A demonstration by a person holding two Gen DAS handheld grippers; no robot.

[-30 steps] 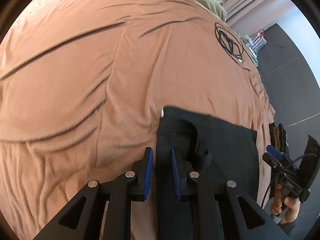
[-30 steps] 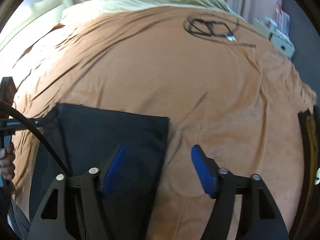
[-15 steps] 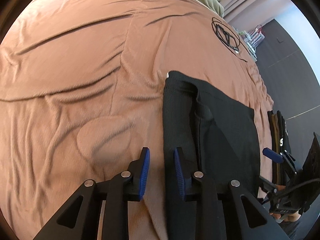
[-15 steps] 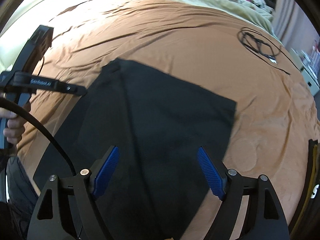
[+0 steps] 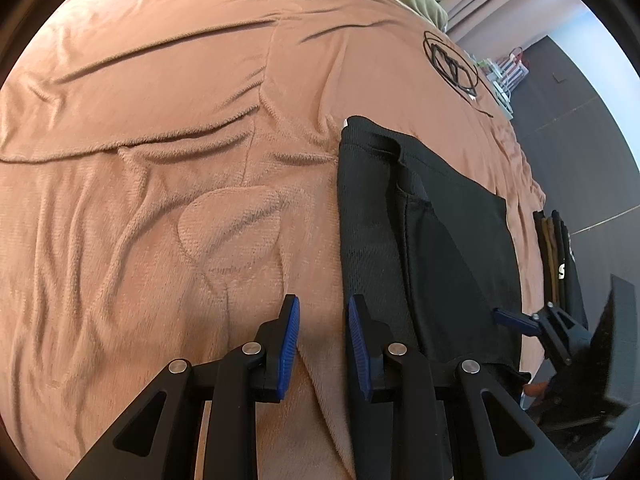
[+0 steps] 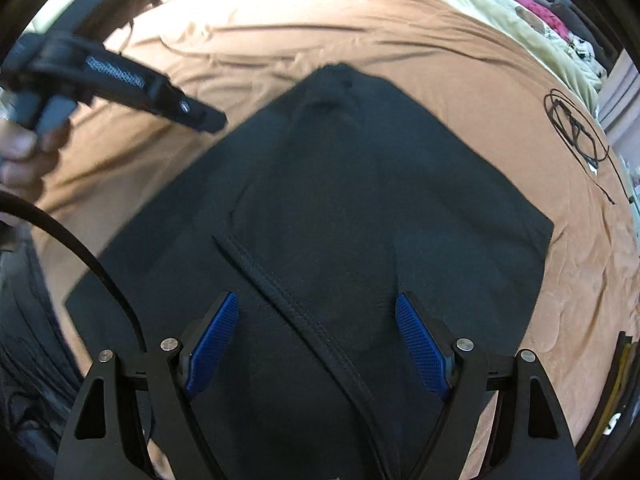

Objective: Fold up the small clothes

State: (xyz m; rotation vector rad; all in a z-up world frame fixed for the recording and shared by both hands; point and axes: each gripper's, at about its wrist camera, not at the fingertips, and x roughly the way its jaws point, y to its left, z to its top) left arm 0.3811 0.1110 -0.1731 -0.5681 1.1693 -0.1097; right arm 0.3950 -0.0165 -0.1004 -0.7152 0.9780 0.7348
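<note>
While the black garment (image 6: 360, 216) lies lengthwise directly beneath the wide-open right gripper (image 6: 316, 344), the narrowly parted, empty left gripper (image 5: 323, 342) sits at its left edge.

Garment (image 6: 360, 220) flat on blanket (image 5: 160, 160); cable (image 6: 576, 128) behind it to the right; folded stack (image 5: 556, 256) right of garment.

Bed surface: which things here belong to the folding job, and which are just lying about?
Part of the job:
- black garment, spread flat on the brown blanket
- left gripper, partly open and empty
- right gripper, open over the garment

Lying about:
- coiled black cable
- stack of folded clothes at the bed edge
- pale green bedding
</note>
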